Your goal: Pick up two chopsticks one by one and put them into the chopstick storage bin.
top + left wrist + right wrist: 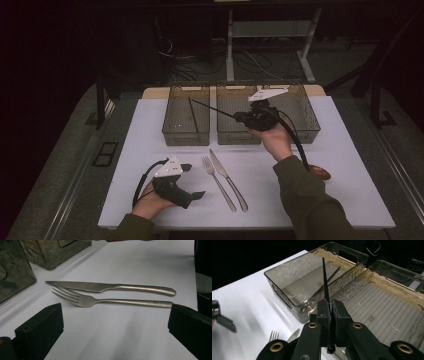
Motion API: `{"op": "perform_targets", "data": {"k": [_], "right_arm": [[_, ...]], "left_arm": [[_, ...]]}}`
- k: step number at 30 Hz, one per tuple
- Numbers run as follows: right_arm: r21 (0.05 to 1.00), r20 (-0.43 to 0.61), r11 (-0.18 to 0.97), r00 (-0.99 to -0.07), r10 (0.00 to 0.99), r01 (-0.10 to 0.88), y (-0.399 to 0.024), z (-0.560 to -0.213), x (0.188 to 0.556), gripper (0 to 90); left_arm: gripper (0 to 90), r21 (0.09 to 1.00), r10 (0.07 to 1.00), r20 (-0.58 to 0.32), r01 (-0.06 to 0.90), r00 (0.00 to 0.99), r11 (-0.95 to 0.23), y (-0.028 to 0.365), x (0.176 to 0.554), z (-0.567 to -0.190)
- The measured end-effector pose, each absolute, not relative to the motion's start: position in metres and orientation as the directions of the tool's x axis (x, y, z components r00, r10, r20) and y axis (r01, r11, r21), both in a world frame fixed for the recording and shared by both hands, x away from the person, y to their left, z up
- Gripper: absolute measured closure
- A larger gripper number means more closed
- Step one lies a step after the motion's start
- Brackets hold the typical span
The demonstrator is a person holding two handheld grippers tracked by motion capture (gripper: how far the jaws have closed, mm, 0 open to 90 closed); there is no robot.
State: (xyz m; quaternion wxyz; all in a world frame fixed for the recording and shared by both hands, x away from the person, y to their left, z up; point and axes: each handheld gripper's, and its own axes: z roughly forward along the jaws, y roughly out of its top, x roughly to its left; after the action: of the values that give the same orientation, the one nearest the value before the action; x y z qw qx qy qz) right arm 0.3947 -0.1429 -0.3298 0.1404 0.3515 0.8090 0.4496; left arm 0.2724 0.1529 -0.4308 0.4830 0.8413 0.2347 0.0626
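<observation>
My right gripper clamps a black chopstick, tip aimed at the far-left bin where its mate lies. My left gripper waits wide-jawed beside the near fork and knife.

My white table fills the middle of the high view. Two clear smoky bins stand side by side on its far half. Nearer me, at lower centre, a steel fork and table knife lie close together, roughly parallel.
</observation>
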Motion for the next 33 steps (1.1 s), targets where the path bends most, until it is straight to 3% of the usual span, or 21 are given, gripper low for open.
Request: {"op": "perform_targets", "data": {"k": [33], "right_arm": [[0.74, 0.061, 0.413, -0.665, 0.744, 0.531, -0.038, -0.352, 0.464, 85.7]], "left_arm": [[0.0, 0.848, 0.438, -0.117, 0.319, 0.891, -0.423, 0.154, 0.272, -0.43]]}}
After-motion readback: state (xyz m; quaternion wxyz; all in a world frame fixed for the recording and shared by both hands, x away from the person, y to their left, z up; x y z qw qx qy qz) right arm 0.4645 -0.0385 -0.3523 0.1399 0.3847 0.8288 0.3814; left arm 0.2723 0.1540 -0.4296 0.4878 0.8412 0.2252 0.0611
